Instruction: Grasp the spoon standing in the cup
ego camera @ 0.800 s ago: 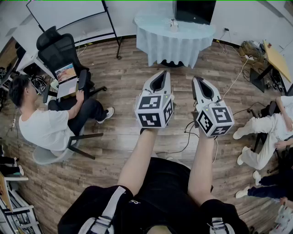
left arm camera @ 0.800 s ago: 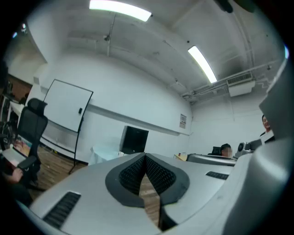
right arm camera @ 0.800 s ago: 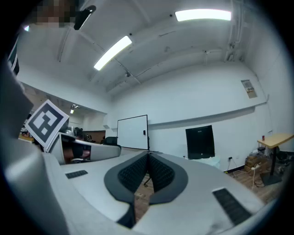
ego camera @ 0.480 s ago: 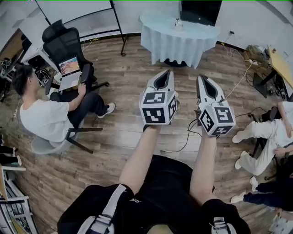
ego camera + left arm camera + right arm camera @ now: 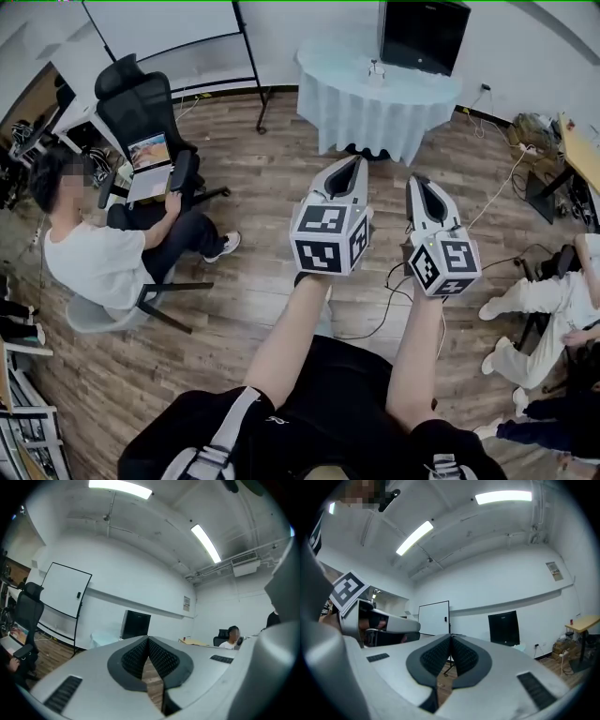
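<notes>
A small cup (image 5: 376, 69) stands on the round table (image 5: 375, 103) with the pale blue cloth at the far end of the room; it is too small to make out a spoon in it. Both grippers are held out side by side above the wooden floor, well short of that table. My left gripper (image 5: 354, 161) is shut with nothing between its jaws, whose ribbed pads (image 5: 138, 654) meet at the tip. My right gripper (image 5: 419, 180) is also shut and empty, its pads (image 5: 461, 654) pressed together.
A black monitor (image 5: 424, 34) stands behind the table. A seated person (image 5: 103, 253) with a laptop and a black office chair (image 5: 141, 112) are at the left, a whiteboard (image 5: 159, 28) behind them. Another seated person (image 5: 553, 291) and a desk (image 5: 581, 150) are at the right. A cable (image 5: 375, 309) lies on the floor.
The table, the chair and the seated person have slid lower in the head view. Both grippers stay shut, side by side, and sit a little lower in the frame.
</notes>
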